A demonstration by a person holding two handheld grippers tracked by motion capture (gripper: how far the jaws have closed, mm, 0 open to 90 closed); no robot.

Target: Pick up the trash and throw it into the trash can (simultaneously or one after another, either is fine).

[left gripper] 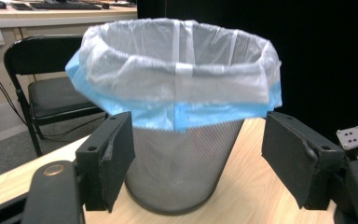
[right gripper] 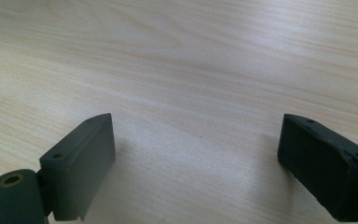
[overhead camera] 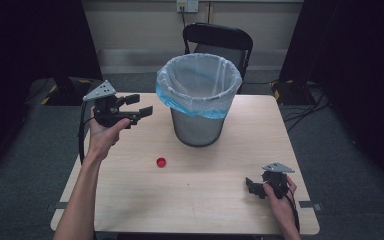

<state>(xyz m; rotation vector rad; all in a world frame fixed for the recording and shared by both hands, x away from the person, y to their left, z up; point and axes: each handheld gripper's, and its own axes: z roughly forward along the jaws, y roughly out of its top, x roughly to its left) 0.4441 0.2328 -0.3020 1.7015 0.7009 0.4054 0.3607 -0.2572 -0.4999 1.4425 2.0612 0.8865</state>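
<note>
Lower right of the high view: right gripper (overhead camera: 254, 187) rests on the table (overhead camera: 215, 210), jaws spread, empty. Centre: red cap (overhead camera: 161, 162) lies loose, not yet picked. Upper left: left gripper (overhead camera: 139, 108) raised, spread, facing the lined bin (overhead camera: 198, 107). Binning apparently remains.

— Item under inspection?
— Wire-mesh waste bin (overhead camera: 198, 125), upright at the table's far centre, lined with a clear bag whose blue-edged hem is folded over the rim.
— Anything else?
— Red bottle cap (overhead camera: 161, 162), lying flat, near the bin's front left.
</note>
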